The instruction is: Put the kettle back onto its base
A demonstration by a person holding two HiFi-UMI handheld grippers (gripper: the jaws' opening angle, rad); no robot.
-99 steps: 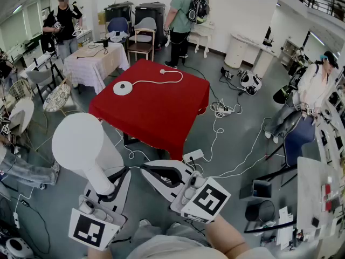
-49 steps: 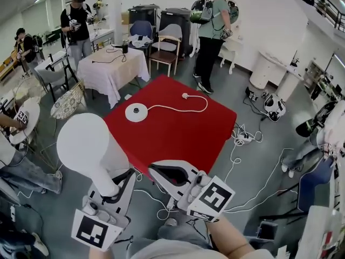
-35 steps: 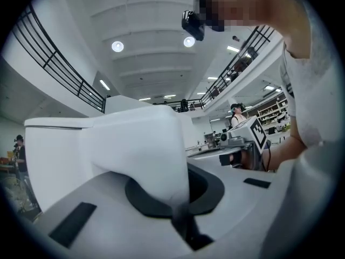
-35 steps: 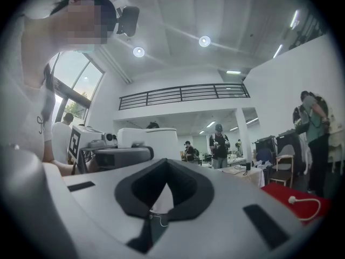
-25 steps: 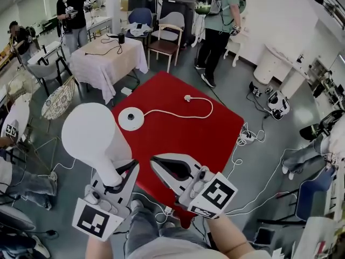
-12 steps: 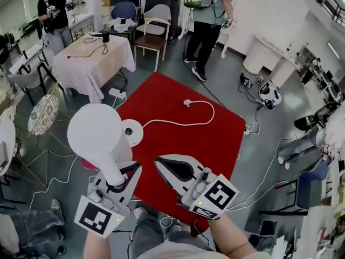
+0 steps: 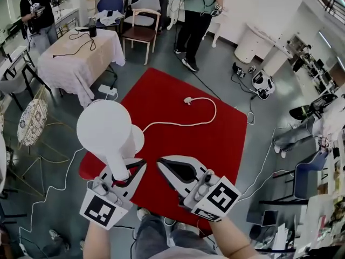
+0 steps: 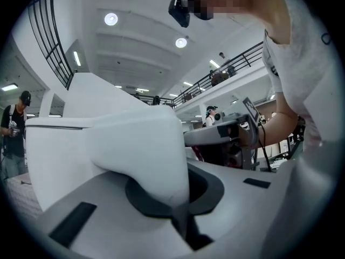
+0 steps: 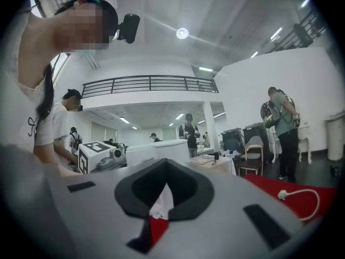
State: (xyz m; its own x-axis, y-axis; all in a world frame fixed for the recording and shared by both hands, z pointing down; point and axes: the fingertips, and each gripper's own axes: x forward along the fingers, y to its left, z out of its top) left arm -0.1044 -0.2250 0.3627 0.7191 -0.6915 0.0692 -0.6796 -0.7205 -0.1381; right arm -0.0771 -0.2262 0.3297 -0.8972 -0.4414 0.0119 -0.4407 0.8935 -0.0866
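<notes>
At the far left stood a table (image 7: 75,55) under a pale cloth. Nearer, the white kettle (image 7: 108,128) hung in the air above the left edge of the red table (image 7: 183,150). It hid most of the round white base (image 7: 139,140), of which only a sliver showed at the kettle's right side. The left gripper (image 7: 125,170) was clenched on the kettle's handle (image 8: 141,152). In the left gripper view the handle filled the dark hollow between the jaws, which pressed together below it. From the base a white cord (image 7: 186,124) curved across the red cloth to a plug (image 7: 187,100) lying near the far edge. To the right of the kettle, the right gripper (image 7: 164,165) hovered over the near part of the red table, jaws closed together and grasping nothing. Through its hollow only the kettle's white and the red cloth showed. Beyond the table a person (image 7: 197,7) stood beside a chair (image 7: 141,27).
</notes>
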